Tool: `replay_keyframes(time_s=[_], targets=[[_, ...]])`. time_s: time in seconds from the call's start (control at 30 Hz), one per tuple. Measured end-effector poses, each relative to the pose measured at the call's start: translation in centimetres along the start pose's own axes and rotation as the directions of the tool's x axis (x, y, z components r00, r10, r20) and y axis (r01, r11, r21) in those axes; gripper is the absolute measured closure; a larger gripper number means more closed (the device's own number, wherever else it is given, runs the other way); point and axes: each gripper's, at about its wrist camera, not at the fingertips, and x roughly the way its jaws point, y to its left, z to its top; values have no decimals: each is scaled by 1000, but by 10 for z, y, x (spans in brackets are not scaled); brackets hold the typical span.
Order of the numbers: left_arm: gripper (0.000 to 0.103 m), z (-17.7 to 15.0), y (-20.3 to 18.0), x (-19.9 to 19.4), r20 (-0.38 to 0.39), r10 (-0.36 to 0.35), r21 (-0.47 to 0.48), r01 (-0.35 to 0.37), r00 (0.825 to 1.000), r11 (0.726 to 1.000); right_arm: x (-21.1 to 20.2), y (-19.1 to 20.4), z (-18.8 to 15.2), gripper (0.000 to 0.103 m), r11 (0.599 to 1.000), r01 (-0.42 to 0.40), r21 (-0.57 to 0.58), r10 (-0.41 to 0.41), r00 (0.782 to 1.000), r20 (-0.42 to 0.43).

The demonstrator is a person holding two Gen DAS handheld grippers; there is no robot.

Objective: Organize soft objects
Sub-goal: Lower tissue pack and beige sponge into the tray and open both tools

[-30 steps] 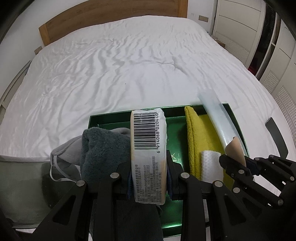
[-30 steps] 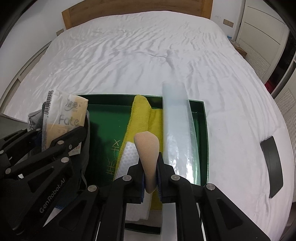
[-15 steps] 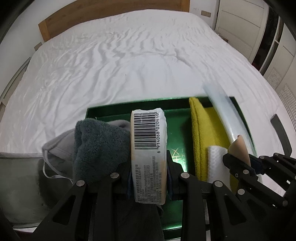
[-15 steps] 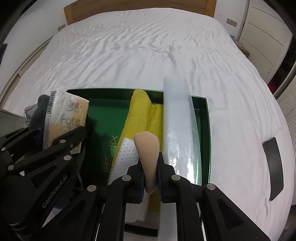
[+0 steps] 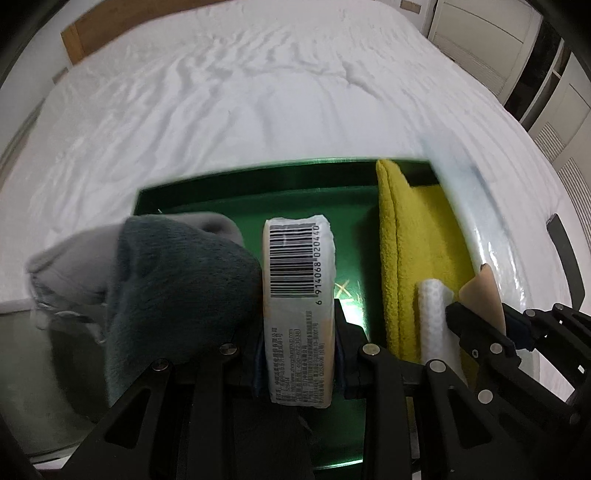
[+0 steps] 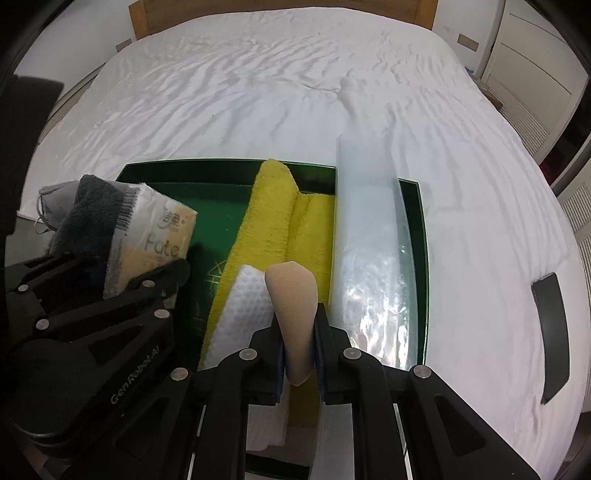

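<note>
My left gripper [image 5: 300, 354] is shut on a tissue pack [image 5: 298, 295] with a barcode, held over the green tray [image 5: 258, 188]; the pack also shows in the right wrist view [image 6: 147, 243]. My right gripper [image 6: 300, 350] is shut on a beige makeup sponge [image 6: 295, 306] above the tray's near right part [image 6: 421, 229]. In the tray lie a yellow towel [image 6: 273, 218], a white textured cloth [image 6: 243, 314] and a clear plastic bag [image 6: 369, 243]. A dark grey towel [image 5: 173, 291] and a light grey mask [image 5: 70, 269] sit at the tray's left.
The tray rests on a white bed [image 6: 258, 92] with a wooden headboard [image 6: 280, 7]. A black flat object [image 6: 550, 332] lies on the sheet to the right. White cabinets [image 6: 532, 59] stand at the far right.
Both grippers have moved forward and lower toward the tray with their loads; the tray and its contents look larger. The grips are unchanged.
</note>
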Motion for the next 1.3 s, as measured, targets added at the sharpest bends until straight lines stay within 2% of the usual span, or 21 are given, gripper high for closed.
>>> replay_keyframes(time_s=[0.3, 0.43, 0.83, 1.0, 1.17, 1.3], targets=[[75, 2, 0, 15, -55, -12, 9, 13, 998, 1000, 9, -2, 2, 88, 1000, -14, -2, 14, 1000, -21], [71, 5, 1, 15, -54, -17, 2, 17, 998, 1000, 5, -6, 1, 69, 1000, 12, 16, -12, 1000, -8], [69, 4, -10, 4, -24, 24, 13, -24, 999, 1000, 2, -6, -2, 68, 1000, 9, 24, -9, 1000, 1], [64, 1, -10, -2, -8, 43, 8, -43, 999, 999, -4, -6, -3, 67, 1000, 18, 15, -19, 1000, 10], [59, -2, -9, -14, 14, 64, 2, -64, 998, 998, -10, -9, -4, 59, 1000, 20, 21, -21, 1000, 24], [54, -5, -8, -30, 44, 55, -20, -54, 998, 998, -17, -14, -7, 53, 999, 20, 36, -21, 999, 39]])
